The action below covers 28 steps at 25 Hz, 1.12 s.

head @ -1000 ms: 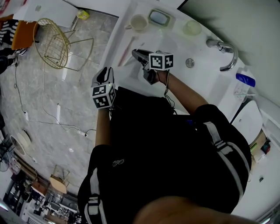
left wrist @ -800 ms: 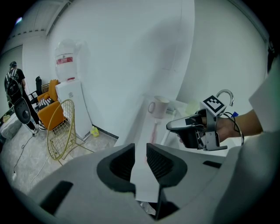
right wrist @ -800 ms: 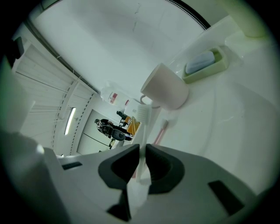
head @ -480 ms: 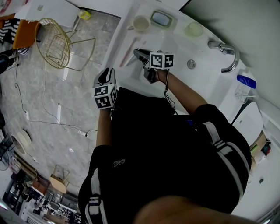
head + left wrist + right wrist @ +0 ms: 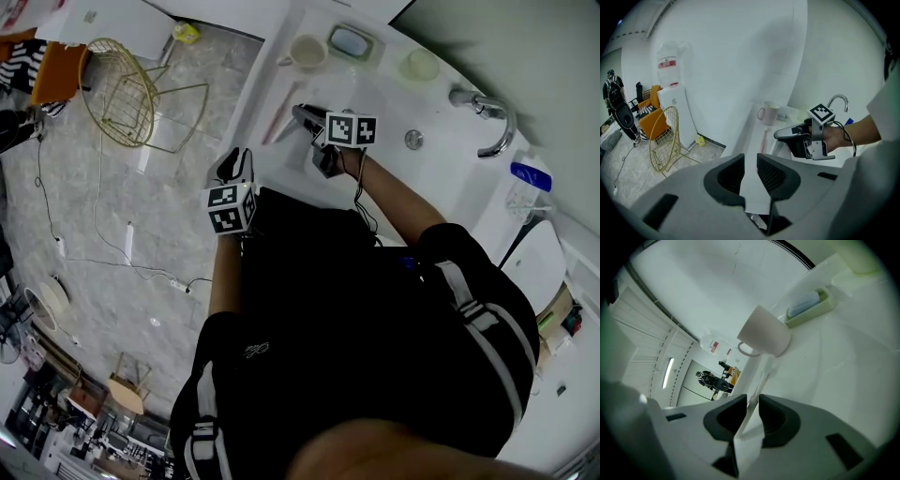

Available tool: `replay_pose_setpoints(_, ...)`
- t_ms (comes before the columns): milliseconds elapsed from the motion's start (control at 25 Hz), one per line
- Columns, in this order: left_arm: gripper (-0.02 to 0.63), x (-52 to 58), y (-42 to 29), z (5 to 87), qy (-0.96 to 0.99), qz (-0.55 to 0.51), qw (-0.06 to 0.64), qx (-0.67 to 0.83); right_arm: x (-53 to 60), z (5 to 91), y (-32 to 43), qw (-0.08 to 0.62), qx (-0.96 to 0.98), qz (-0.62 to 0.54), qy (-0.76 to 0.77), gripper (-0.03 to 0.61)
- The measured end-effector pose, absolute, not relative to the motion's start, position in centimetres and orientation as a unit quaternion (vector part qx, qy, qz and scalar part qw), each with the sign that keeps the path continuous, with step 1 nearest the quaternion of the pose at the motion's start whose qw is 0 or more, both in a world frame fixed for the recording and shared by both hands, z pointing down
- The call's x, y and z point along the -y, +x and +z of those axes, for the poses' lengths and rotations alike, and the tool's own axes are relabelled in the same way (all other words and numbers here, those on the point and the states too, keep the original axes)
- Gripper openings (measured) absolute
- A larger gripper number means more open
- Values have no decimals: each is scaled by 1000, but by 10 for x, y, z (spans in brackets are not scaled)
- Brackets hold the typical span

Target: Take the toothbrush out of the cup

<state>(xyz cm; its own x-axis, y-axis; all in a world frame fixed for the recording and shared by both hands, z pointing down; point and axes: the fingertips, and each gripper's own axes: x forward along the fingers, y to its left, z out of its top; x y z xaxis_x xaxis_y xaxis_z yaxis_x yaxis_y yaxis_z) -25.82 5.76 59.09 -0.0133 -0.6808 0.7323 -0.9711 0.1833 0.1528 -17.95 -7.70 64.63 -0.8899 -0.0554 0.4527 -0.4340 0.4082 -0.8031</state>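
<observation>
A pale cup (image 5: 307, 52) stands on the white sink counter (image 5: 375, 103), with nothing in it that I can see. A pink toothbrush (image 5: 280, 108) lies flat on the counter in front of it. My right gripper (image 5: 298, 113) hovers at the brush's near end. Its jaws have just been opening. In the right gripper view the handle (image 5: 763, 373) runs from the cup (image 5: 764, 331) into the gap of that gripper (image 5: 752, 401), and the pads do not press on it. My left gripper (image 5: 232, 161) waits off the counter's edge, open and empty (image 5: 750, 161).
A soap dish (image 5: 350, 41) and a pale green dish (image 5: 422, 64) sit at the counter's back. The chrome faucet (image 5: 487, 117), the drain (image 5: 413, 139) and a blue-capped bottle (image 5: 527, 183) lie to the right. A gold wire chair (image 5: 131, 94) stands on the floor at left.
Both grippers and the toothbrush keep their places; only the head view has shifted slightly.
</observation>
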Motion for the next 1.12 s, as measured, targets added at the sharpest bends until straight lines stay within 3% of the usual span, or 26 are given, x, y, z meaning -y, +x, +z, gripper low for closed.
replay_pose_setpoints(320,87,-62,-253,593,612,199,360,676,80,644,-178,192,832,494,167,158)
replay_pose_setpoints(720,87,-32,-236,589,659,201,350,635,81,627,-141,197,847,445,214,163)
replay_pose_setpoints(1120,87,13,-180,598,734,228,337,544,80,621,-59,186,834,412,316,161)
